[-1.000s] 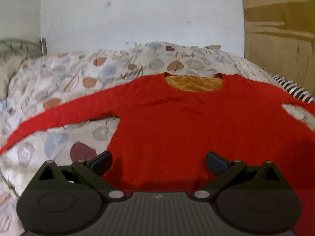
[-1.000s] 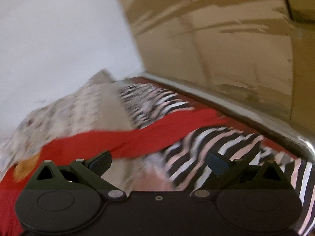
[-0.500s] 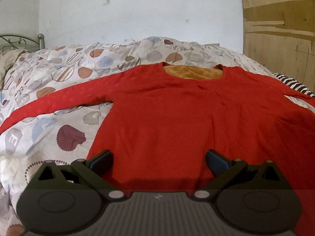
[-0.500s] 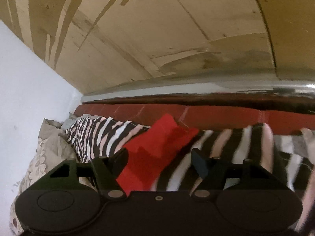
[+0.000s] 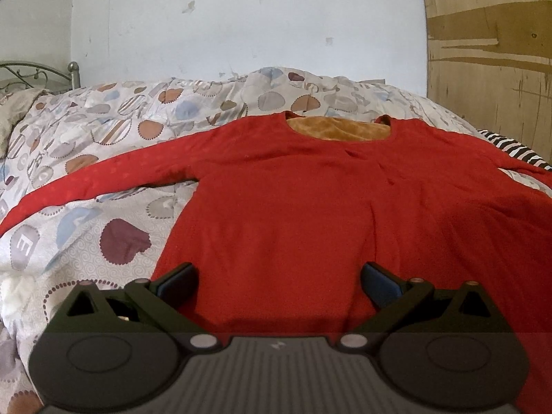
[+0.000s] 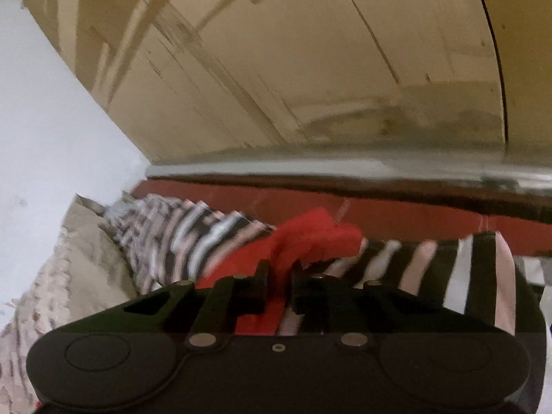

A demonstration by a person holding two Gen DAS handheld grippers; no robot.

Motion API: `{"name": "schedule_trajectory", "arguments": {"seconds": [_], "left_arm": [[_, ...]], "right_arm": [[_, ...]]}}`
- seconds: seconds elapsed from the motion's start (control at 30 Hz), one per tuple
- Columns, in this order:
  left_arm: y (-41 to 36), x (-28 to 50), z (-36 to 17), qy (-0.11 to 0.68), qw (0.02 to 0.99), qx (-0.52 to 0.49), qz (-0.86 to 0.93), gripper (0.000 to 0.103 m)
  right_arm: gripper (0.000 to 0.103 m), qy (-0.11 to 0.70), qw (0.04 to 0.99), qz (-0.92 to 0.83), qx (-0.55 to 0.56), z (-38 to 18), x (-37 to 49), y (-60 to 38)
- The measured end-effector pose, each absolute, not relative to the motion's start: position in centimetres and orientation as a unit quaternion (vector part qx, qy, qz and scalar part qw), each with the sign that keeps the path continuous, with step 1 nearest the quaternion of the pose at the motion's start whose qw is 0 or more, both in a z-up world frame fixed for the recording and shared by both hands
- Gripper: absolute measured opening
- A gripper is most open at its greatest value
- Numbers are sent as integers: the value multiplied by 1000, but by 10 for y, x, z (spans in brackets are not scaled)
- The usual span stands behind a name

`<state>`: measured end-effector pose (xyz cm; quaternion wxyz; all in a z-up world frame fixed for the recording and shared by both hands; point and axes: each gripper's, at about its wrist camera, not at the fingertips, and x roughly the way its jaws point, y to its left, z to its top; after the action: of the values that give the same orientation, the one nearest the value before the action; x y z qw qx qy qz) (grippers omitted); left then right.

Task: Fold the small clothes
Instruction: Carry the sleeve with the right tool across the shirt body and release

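Note:
A red long-sleeved top (image 5: 293, 207) with an orange lining at the neck lies flat on the bed, sleeves spread to both sides. My left gripper (image 5: 277, 281) is open and empty, hovering over the top's lower hem. My right gripper (image 6: 277, 276) is shut on the end of the top's right sleeve (image 6: 310, 241), which lies over a striped cloth. The right wrist view is blurred.
A patterned quilt (image 5: 103, 145) covers the bed. A black, white and pink striped cloth (image 6: 193, 238) lies at the bed's right side, also seen in the left wrist view (image 5: 510, 145). A wooden panel (image 6: 310, 69) and a metal bed rail (image 6: 345, 165) stand close behind it.
My right gripper swung onto the sleeve end and closed on it. My left gripper has stayed open over the hem, drifting only slightly.

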<state>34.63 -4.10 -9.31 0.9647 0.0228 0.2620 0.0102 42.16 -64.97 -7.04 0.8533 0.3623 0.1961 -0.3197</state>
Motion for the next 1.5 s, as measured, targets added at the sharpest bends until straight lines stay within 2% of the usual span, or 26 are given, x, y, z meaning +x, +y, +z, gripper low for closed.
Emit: {"name": "schedule_trajectory", "arguments": {"seconds": [0.23, 0.4, 0.63, 0.8, 0.97, 1.17, 1.5], "left_arm": [[-40, 347, -93, 262, 965, 21, 10, 103], [-39, 346, -90, 262, 965, 9, 9, 103], [-14, 335, -66, 240, 969, -51, 5, 103], [20, 325, -49, 224, 970, -97, 22, 103], [55, 317, -38, 212, 968, -123, 54, 103], [87, 304, -28, 192, 967, -143, 82, 103], [106, 290, -25, 179, 969, -145, 93, 103]], "right_arm": [[11, 127, 912, -264, 288, -12, 420, -623], [11, 111, 945, -213, 224, 36, 431, -585], [10, 97, 982, -106, 123, 90, 445, -487], [10, 95, 993, 10, 62, 107, 441, -401], [10, 99, 989, 111, -13, 103, 426, -317], [10, 146, 965, 200, -82, 79, 408, -235], [10, 192, 892, 279, -298, -9, 337, -147]]}}
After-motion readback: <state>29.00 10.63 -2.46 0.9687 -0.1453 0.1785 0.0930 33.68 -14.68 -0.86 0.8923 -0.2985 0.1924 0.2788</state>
